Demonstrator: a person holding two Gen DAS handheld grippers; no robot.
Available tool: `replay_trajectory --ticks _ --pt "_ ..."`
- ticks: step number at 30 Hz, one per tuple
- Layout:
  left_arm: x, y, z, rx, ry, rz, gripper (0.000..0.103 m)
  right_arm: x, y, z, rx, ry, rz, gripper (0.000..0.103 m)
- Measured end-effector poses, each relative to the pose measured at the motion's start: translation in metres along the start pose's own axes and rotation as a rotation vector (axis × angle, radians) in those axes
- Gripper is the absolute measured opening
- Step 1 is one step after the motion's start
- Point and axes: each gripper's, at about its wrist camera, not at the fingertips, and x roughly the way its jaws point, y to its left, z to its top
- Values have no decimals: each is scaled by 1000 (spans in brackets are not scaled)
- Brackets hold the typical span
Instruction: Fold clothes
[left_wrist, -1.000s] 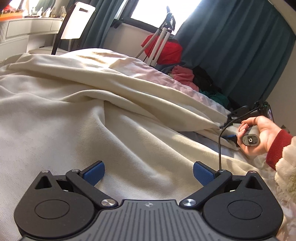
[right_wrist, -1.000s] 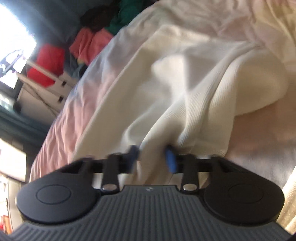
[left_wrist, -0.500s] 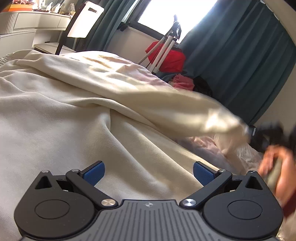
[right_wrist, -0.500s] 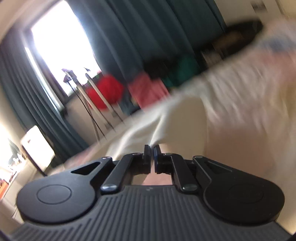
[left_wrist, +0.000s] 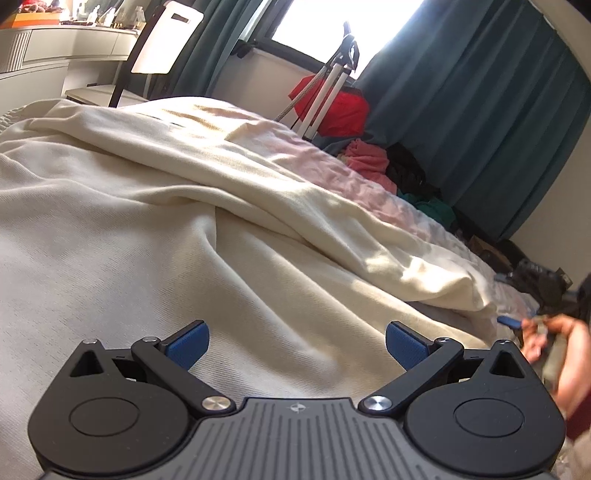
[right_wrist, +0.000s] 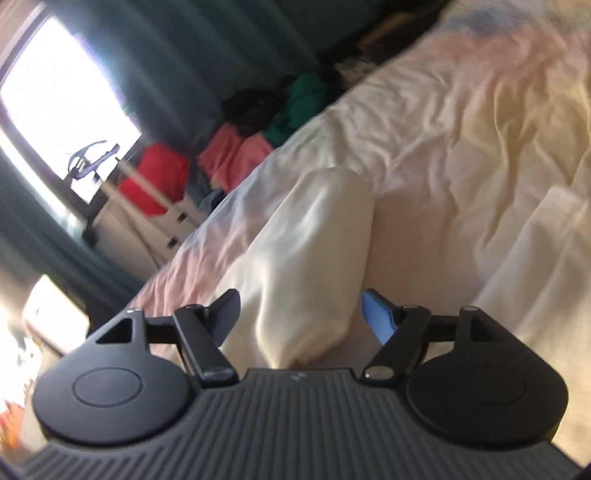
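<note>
Across the bed (left_wrist: 424, 218) a cream garment (left_wrist: 155, 229) lies spread wide, with one long folded part (left_wrist: 332, 229) running from far left to near right over it. Beyond the bed, a heap of coloured clothes (left_wrist: 369, 162) sits under the teal curtain (left_wrist: 480, 110). Just above the cloth, the left gripper (left_wrist: 297, 341) stands wide and empty. At right, the right gripper (right_wrist: 301, 314) is wide too, the sleeve end (right_wrist: 306, 266) lying loose between its fingers, a hand (left_wrist: 554, 350) behind.
</note>
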Motion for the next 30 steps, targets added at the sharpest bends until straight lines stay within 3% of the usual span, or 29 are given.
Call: replay_trajectory --ticks 3,5,6,7,10,24,27,30 --pt "5 4 0 -11 6 -5 103 19 13 16 1 11 -56 74" --pt "8 6 0 -8 3 -3 103 32 21 26 2 18 -93 64" --pt "8 7 0 -6 2 -3 103 39 26 32 2 21 -112 47" --pt "9 6 0 -4 1 -5 103 45 30 37 2 25 -130 20" --pt "9 6 0 1 -1 -10 103 47 24 40 6 10 -150 9" --pt "1 1 -2 19 -11 -28 103 -15 -82 2 37 -164 -77 9" --pt "0 -1 -2 29 -15 -28 103 -24 -84 8 49 -165 -43 9" --pt "1 -2 -2 38 -18 -26 103 -42 -69 18 12 -255 3 8"
